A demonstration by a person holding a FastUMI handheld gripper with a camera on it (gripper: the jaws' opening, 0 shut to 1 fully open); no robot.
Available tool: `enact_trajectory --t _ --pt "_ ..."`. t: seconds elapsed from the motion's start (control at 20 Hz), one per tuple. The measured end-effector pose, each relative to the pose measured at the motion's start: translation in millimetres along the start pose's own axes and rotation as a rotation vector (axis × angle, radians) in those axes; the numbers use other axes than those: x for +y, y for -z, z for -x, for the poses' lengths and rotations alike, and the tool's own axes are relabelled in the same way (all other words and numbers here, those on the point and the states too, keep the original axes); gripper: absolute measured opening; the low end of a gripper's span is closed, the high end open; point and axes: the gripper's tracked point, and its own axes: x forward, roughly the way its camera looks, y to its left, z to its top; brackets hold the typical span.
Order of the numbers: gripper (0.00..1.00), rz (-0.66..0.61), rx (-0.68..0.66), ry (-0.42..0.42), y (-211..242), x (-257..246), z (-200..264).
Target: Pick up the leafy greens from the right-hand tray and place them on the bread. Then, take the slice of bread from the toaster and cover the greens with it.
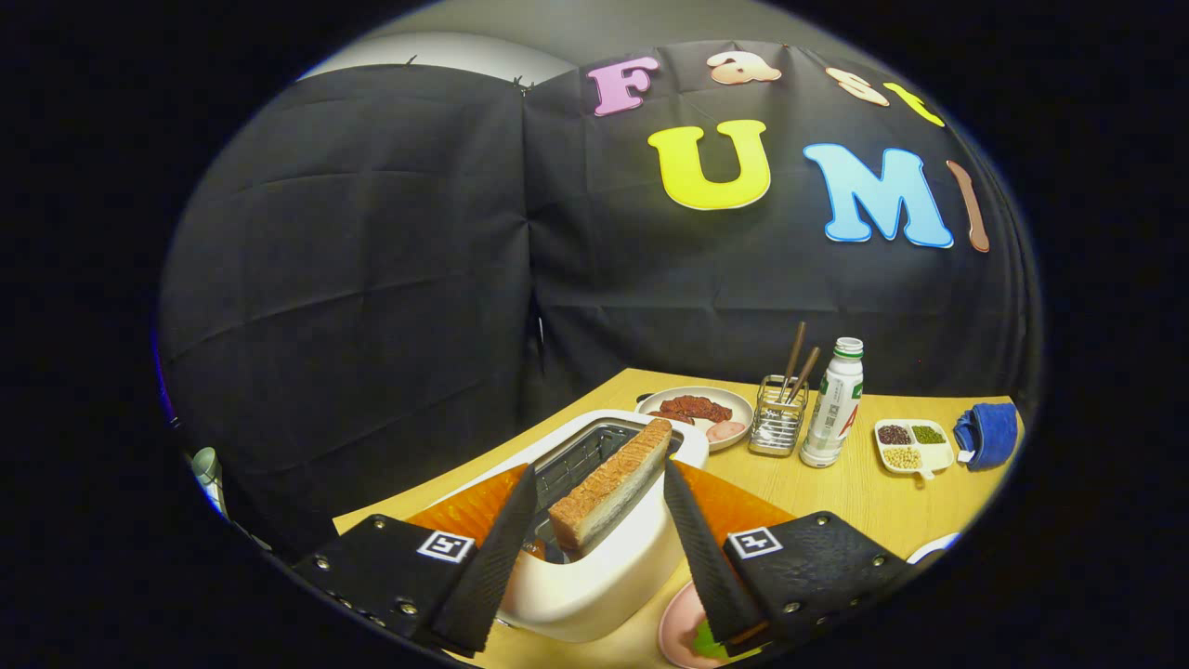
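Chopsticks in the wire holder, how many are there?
2. Both chopsticks stand tilted in the wire holder, between the meat plate and the bottle, well beyond the open gripper whose fingers flank the bread slice in the toaster. More may be hidden.

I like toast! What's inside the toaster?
A slice of bread sticks up from the toaster slot, between the open gripper fingers. Its bottom is hidden inside the slot.
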Motion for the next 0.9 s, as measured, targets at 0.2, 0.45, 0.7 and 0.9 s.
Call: enact_trajectory --t 0.2,0.45,0.7,0.9 --pt "0.41 -0.041 0.010 0.007 1 6 -7" --pt "0.03 -0.090 0.001 0.026 -10 1 -1" --pt "0.03 -0.105 -0.068 0.000 -42 0 21" --pt "0.03 -0.110 -0.118 -0.008 -61 -12 43"
